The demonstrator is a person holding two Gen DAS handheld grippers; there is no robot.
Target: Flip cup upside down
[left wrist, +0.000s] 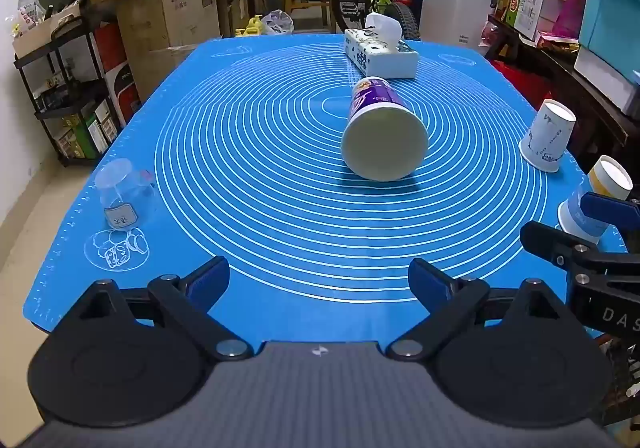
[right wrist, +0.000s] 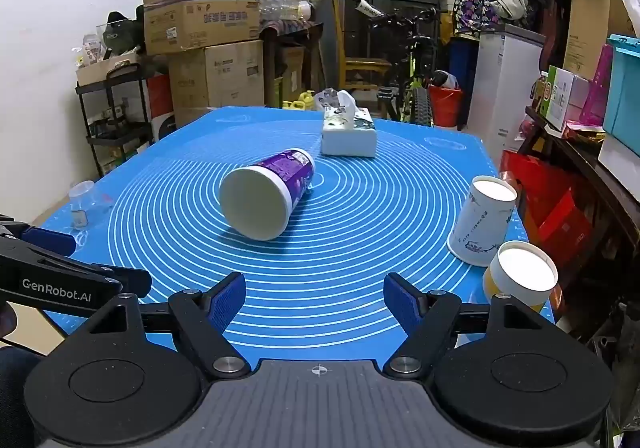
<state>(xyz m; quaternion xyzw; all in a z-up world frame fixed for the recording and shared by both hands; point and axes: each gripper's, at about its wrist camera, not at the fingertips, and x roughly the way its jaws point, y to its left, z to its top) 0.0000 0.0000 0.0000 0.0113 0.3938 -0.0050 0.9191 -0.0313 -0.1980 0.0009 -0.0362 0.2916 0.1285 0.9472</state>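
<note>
the purple cup [left wrist: 382,128] lies on its side near the middle of the blue mat [left wrist: 256,176] on the bench. its wide white end faces the cameras, and it is tipped a bit, with that end up off the mat. a tissue box [left wrist: 380,52] sits just behind it.

the left hand-held gripper [left wrist: 319,280] is low over the near edge of the mat, level and pointing at the cup. its two blue fingers [left wrist: 208,280] are spread wide and hold nothing. the right hand-held gripper [right wrist: 315,298] sits beside it, also low and level, pointing the same way. its fingers [right wrist: 228,300] are wide too, with nothing in them. both are well apart from the cup.

two paper cups [right wrist: 482,220] stand upside down at the right edge. a clear jar [left wrist: 124,192] stands on the left side.
</note>
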